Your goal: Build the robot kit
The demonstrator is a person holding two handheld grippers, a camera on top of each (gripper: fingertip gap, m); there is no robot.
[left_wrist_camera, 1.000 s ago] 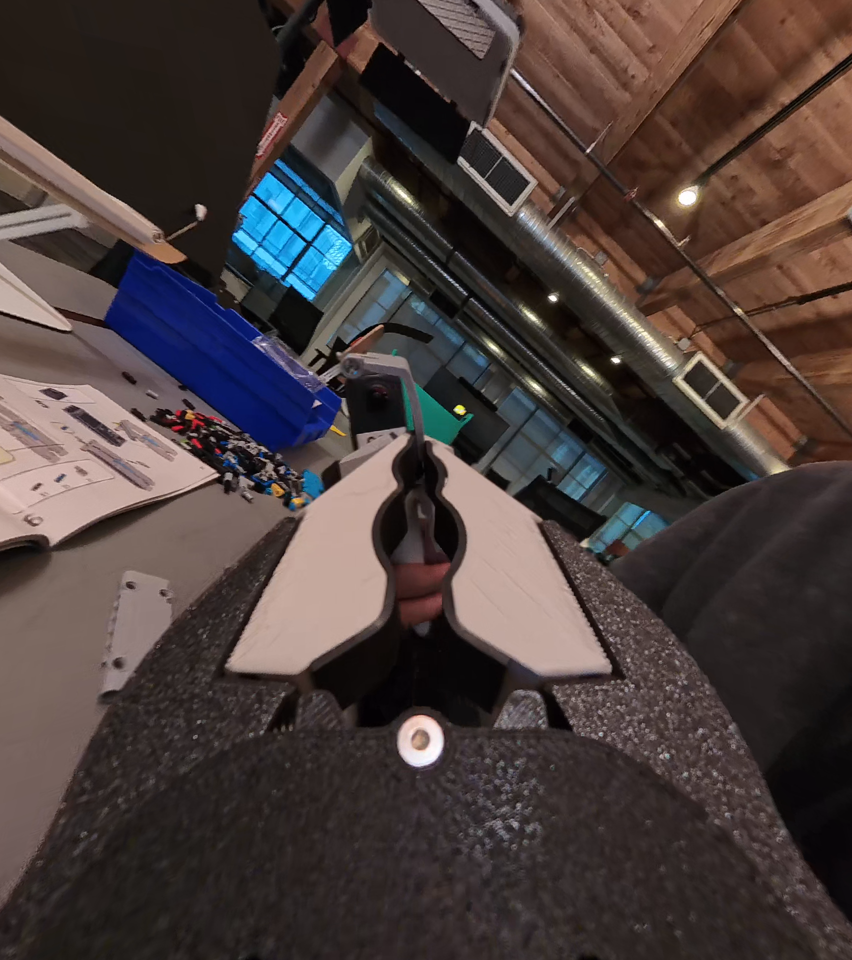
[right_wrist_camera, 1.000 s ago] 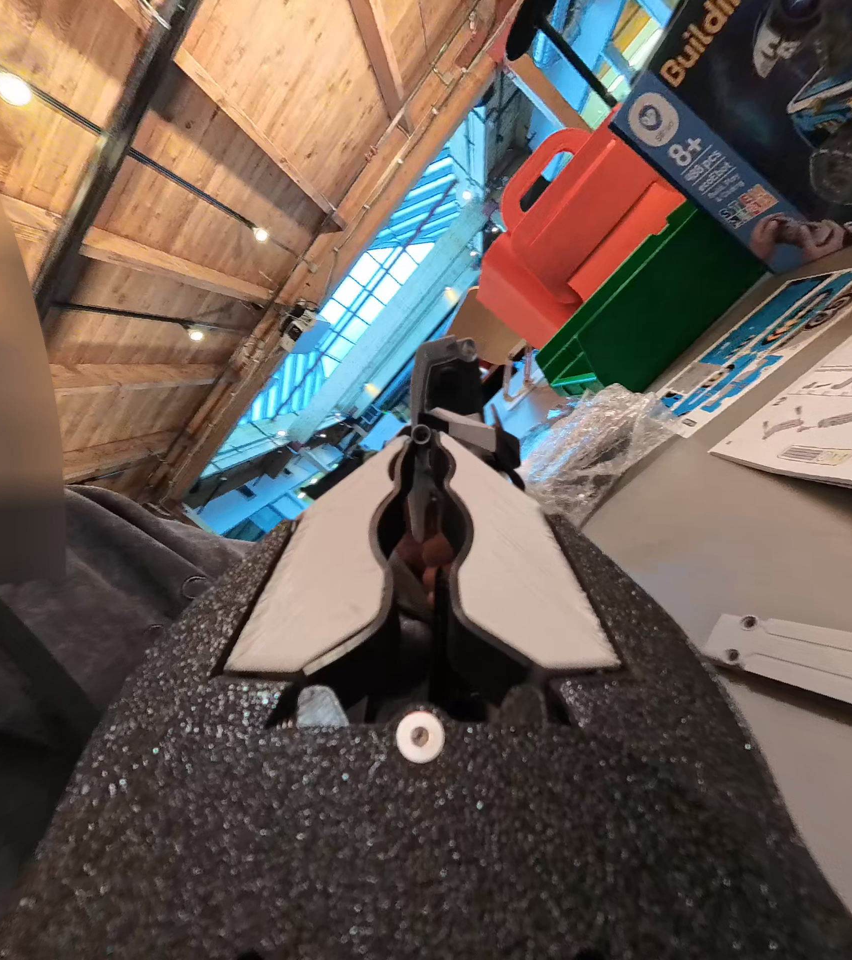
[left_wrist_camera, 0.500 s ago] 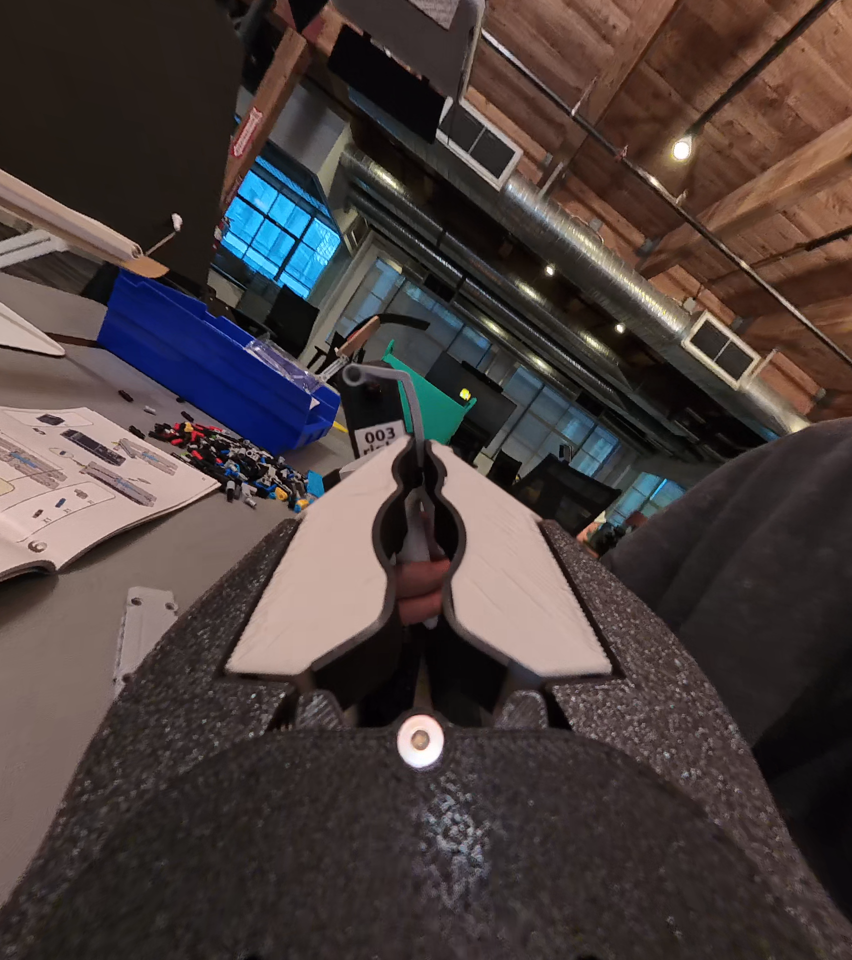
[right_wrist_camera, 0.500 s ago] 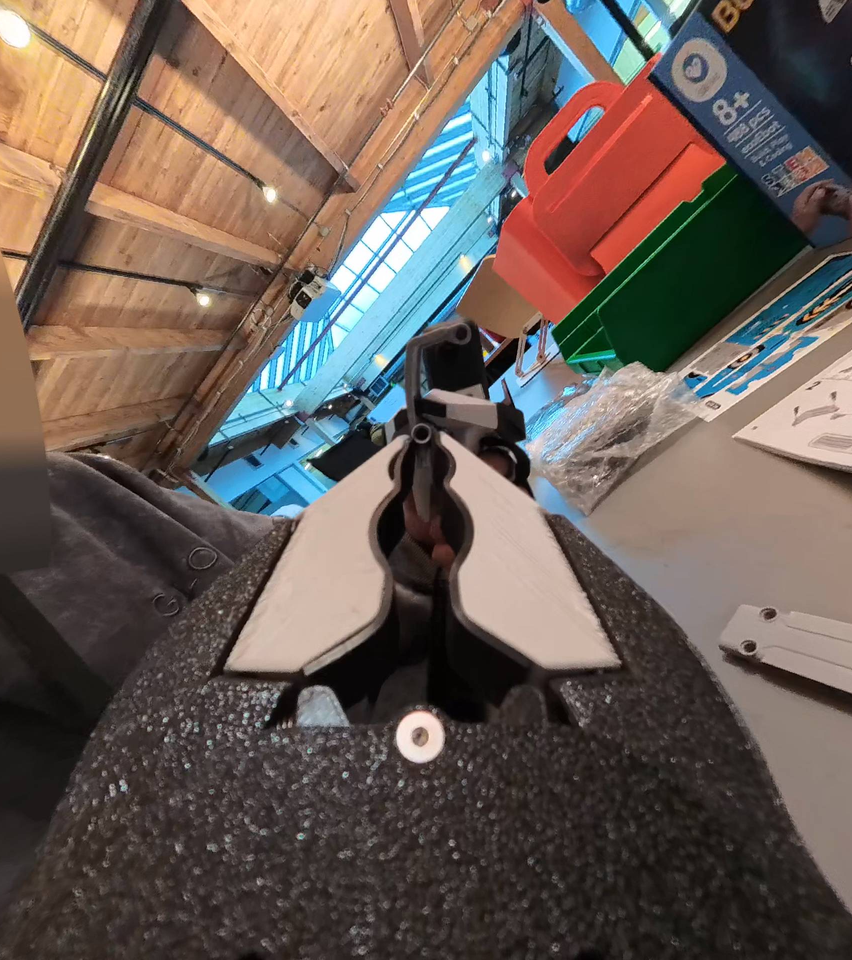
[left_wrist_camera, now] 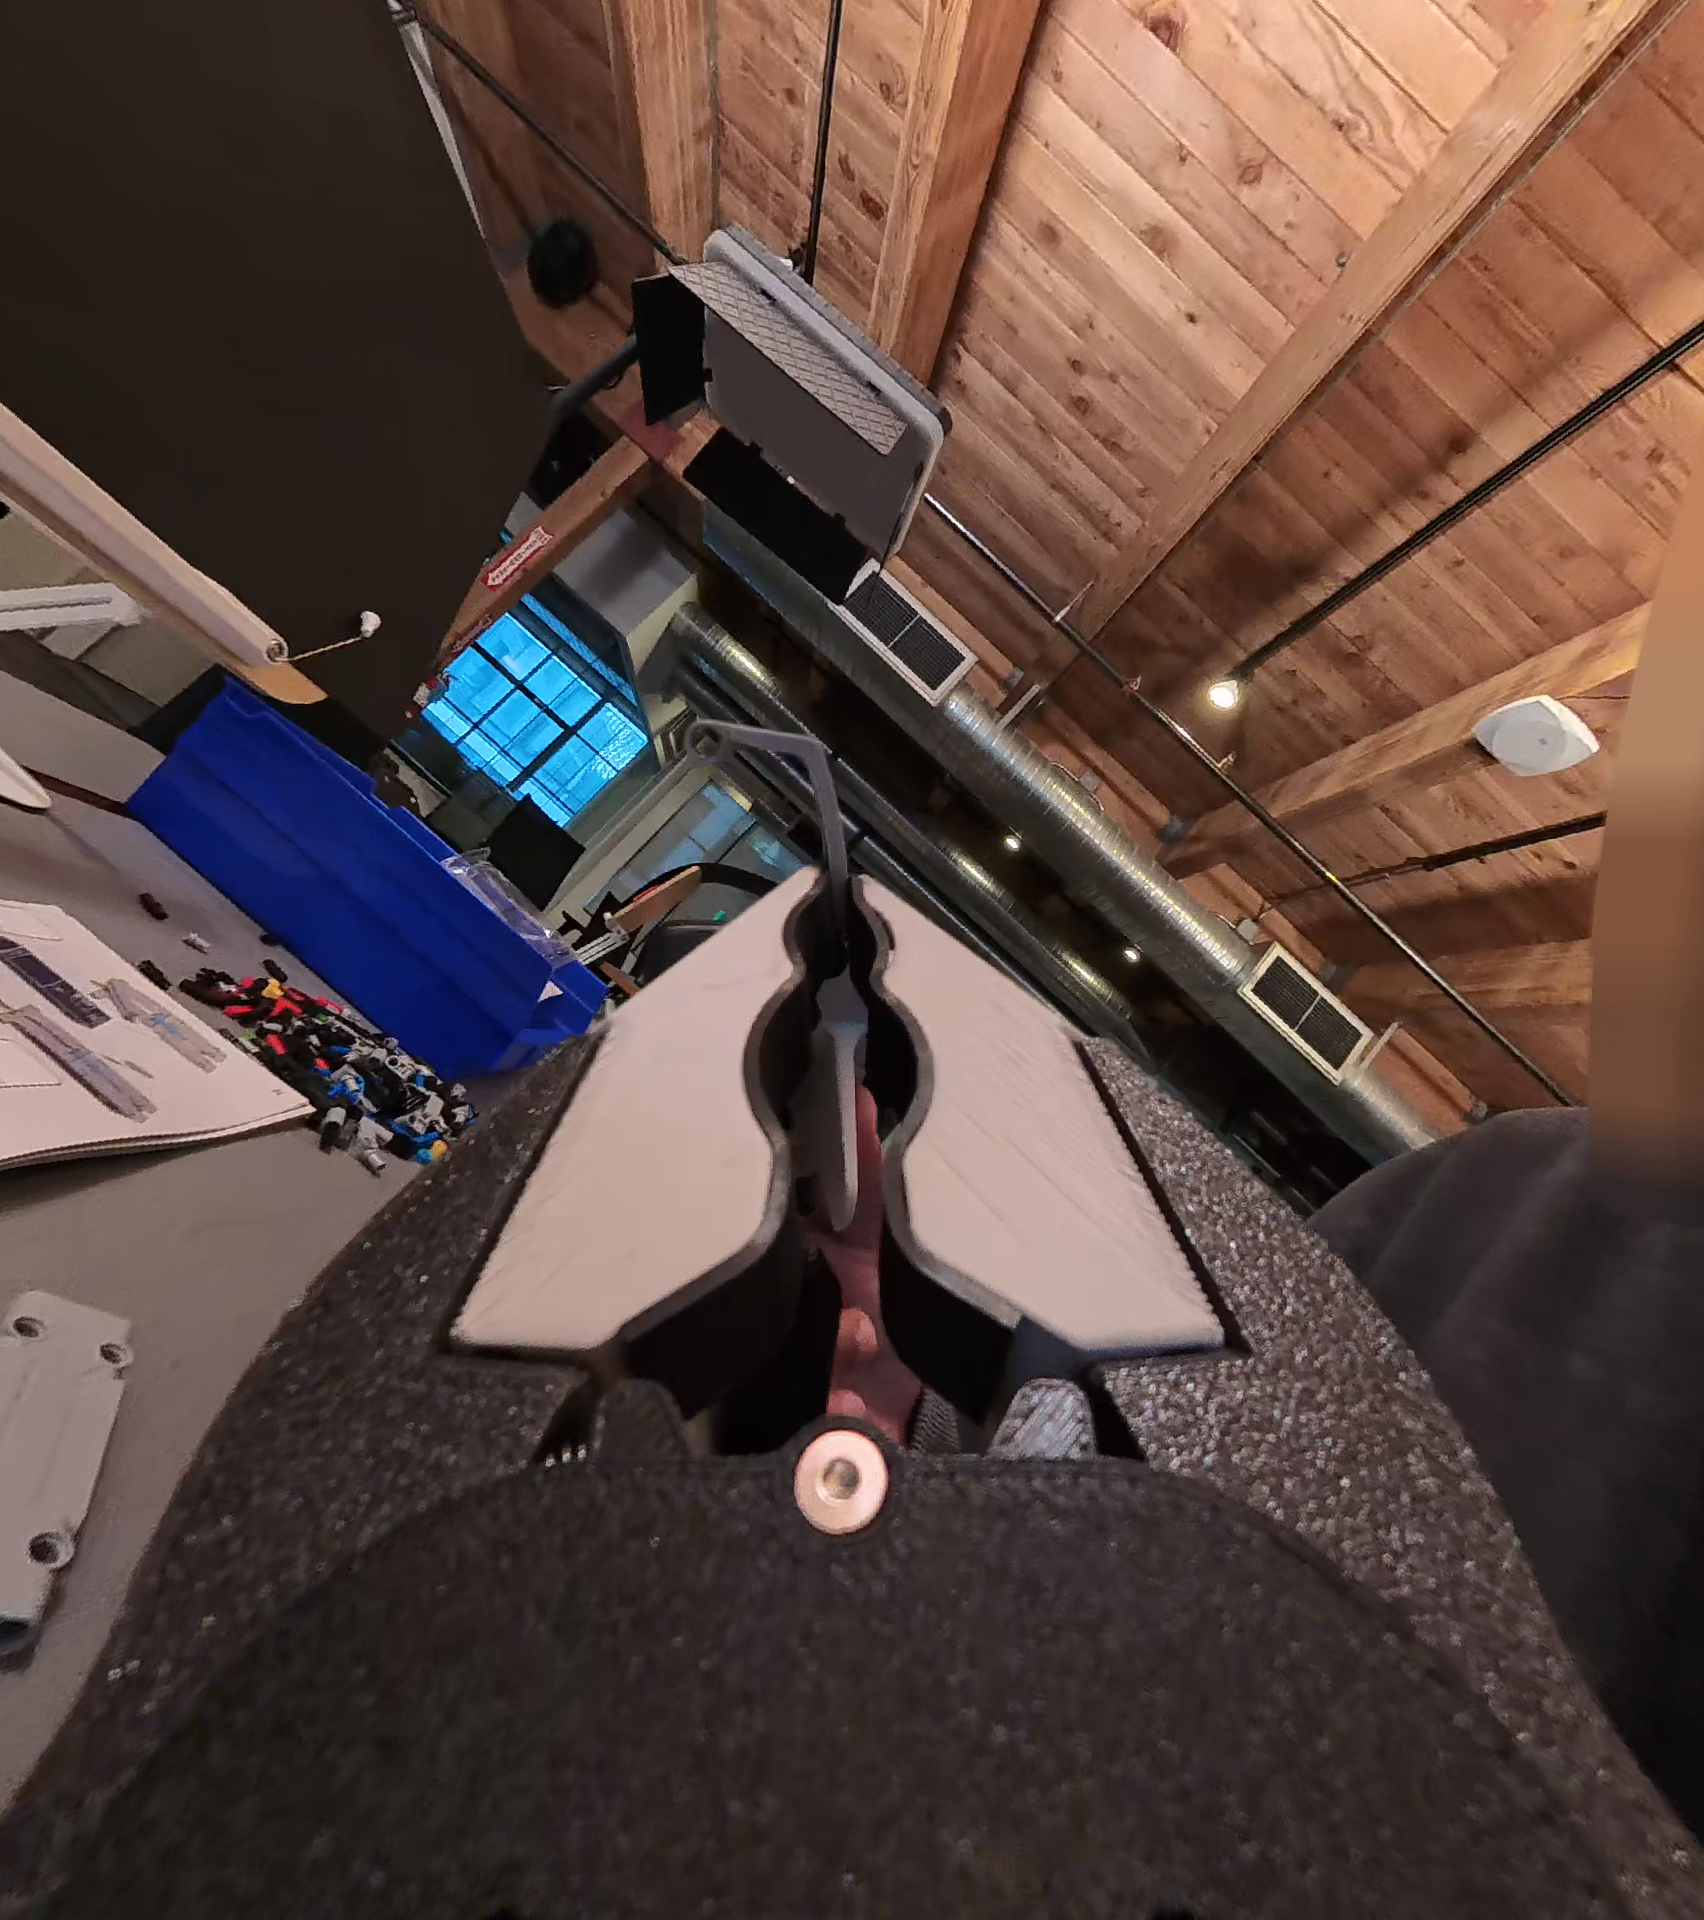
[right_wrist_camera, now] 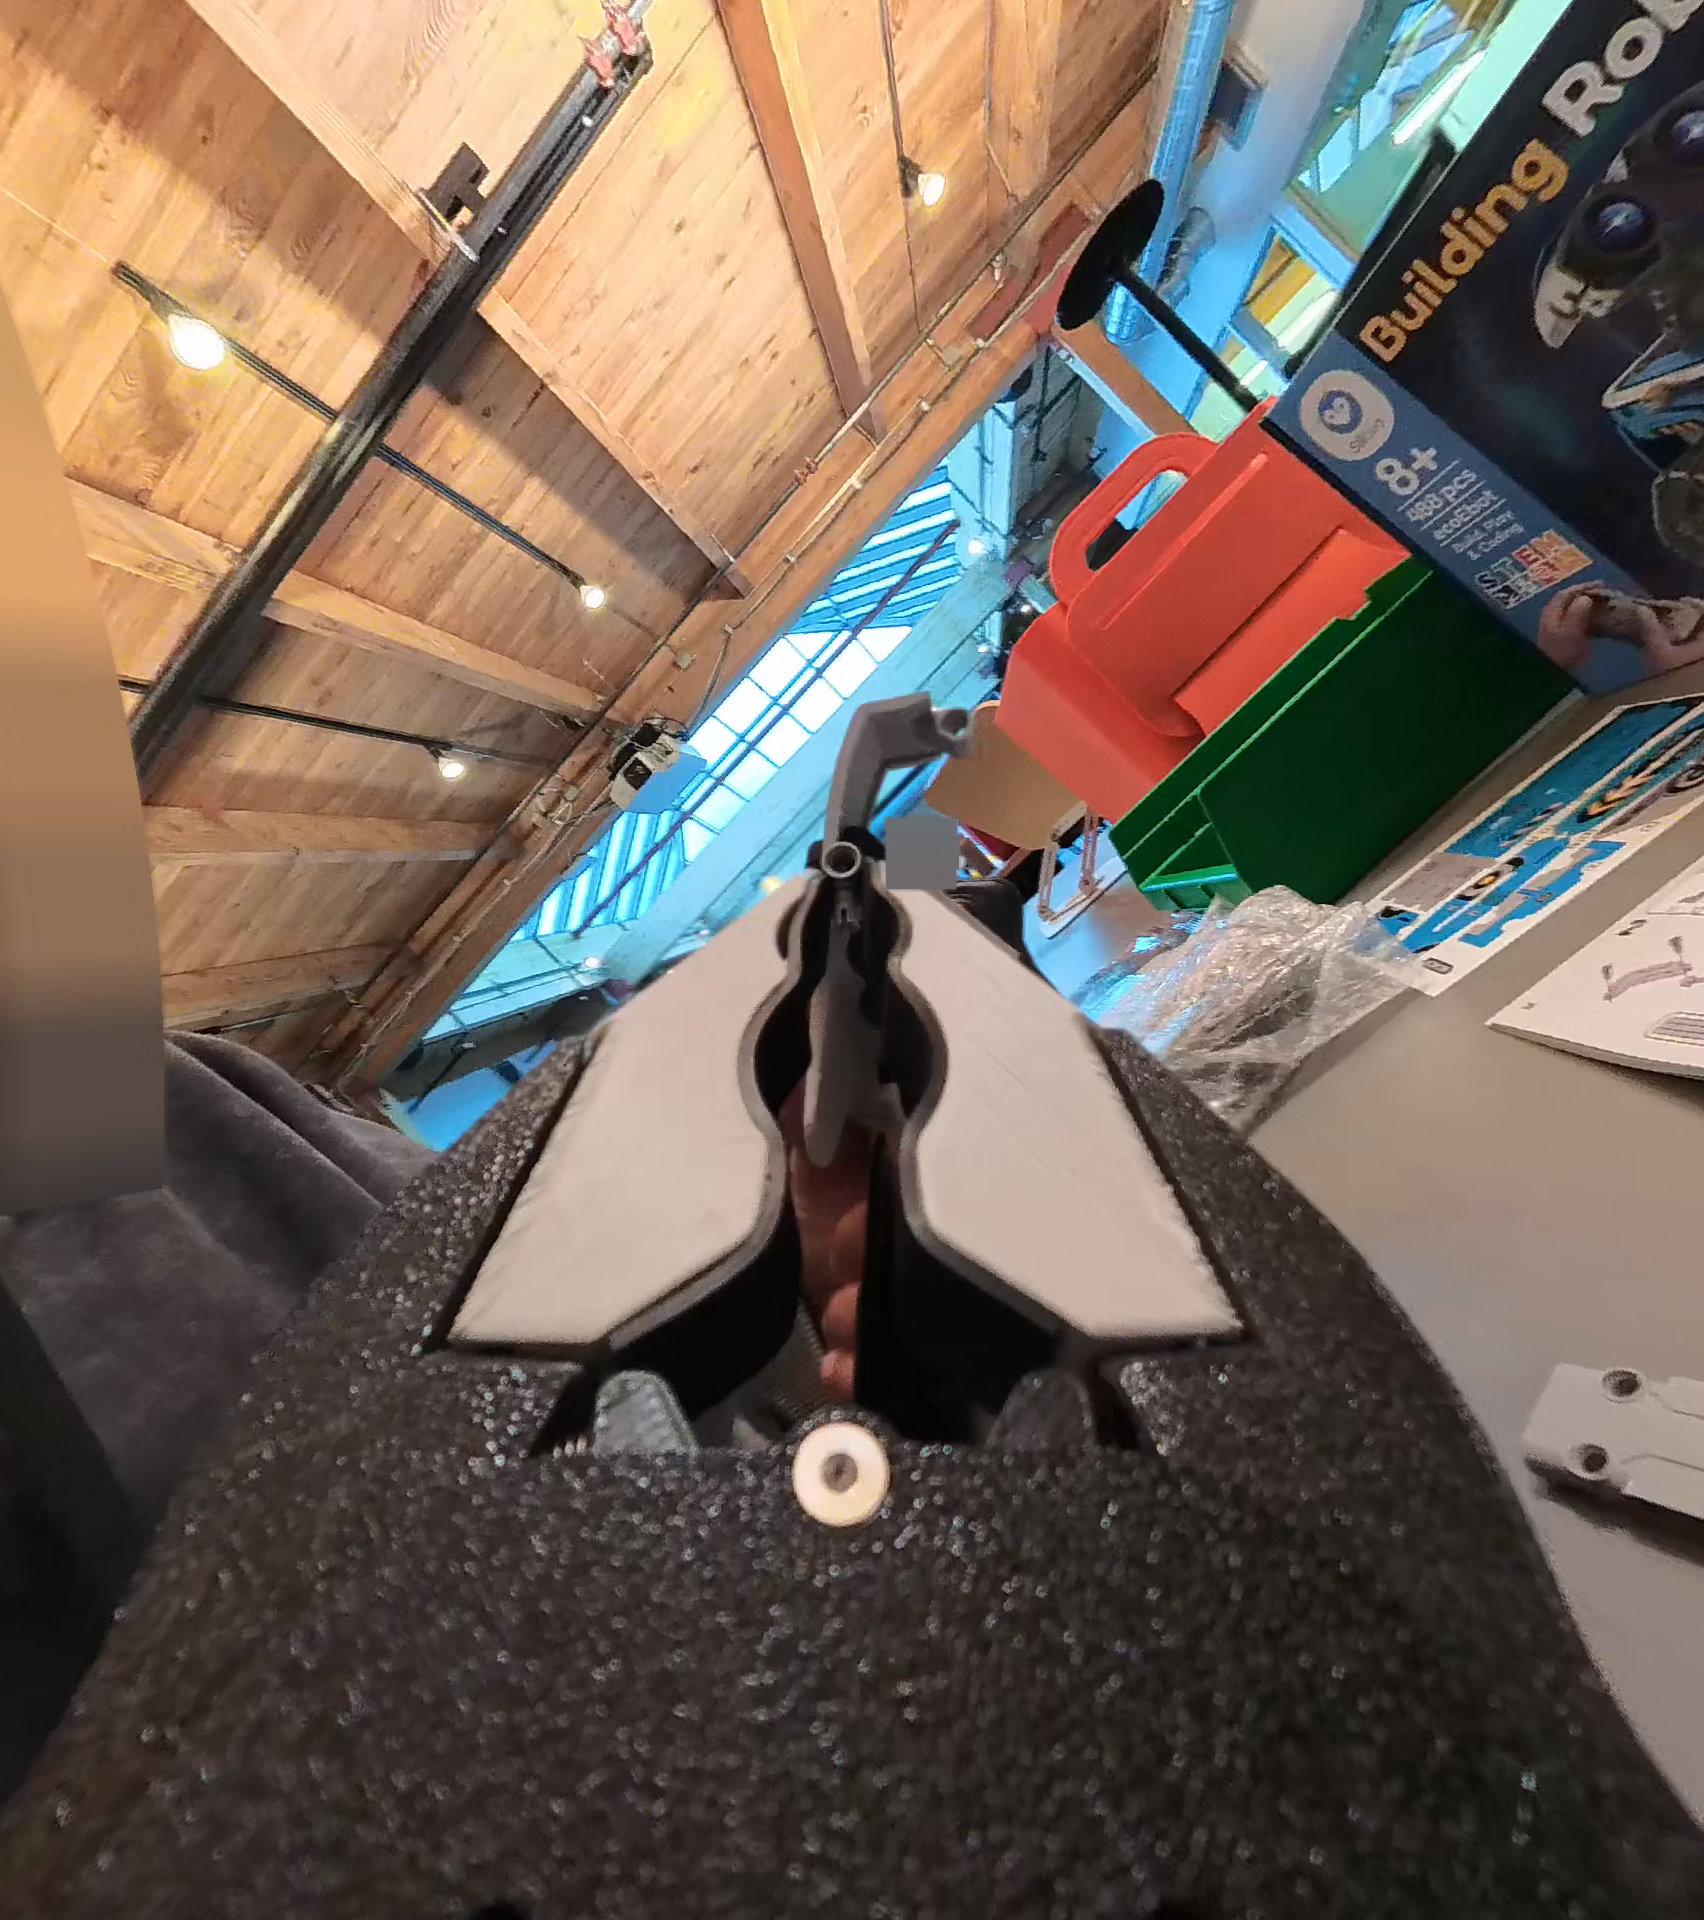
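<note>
Your left gripper (left_wrist_camera: 840,914) has its fingers pinching a bent grey beam (left_wrist_camera: 806,790) that runs straight out past the tips, and your right gripper (right_wrist_camera: 840,894) pinches a matching grey angled piece (right_wrist_camera: 879,748) likewise, both raised above the bench (right_wrist_camera: 1450,1247).

Left gripper (left_wrist_camera: 840,914) clamped on a thin grey bent plastic beam (left_wrist_camera: 832,997), raised above the grey tabletop (left_wrist_camera: 204,1247). Left of it: flat grey plastic panel with 4 holes (left_wrist_camera: 1,1455), open instruction booklet (left_wrist_camera: 48,1039), pile of small multicoloured bricks (left_wrist_camera: 339,1060), blue plastic bin (left_wrist_camera: 339,883).
</note>
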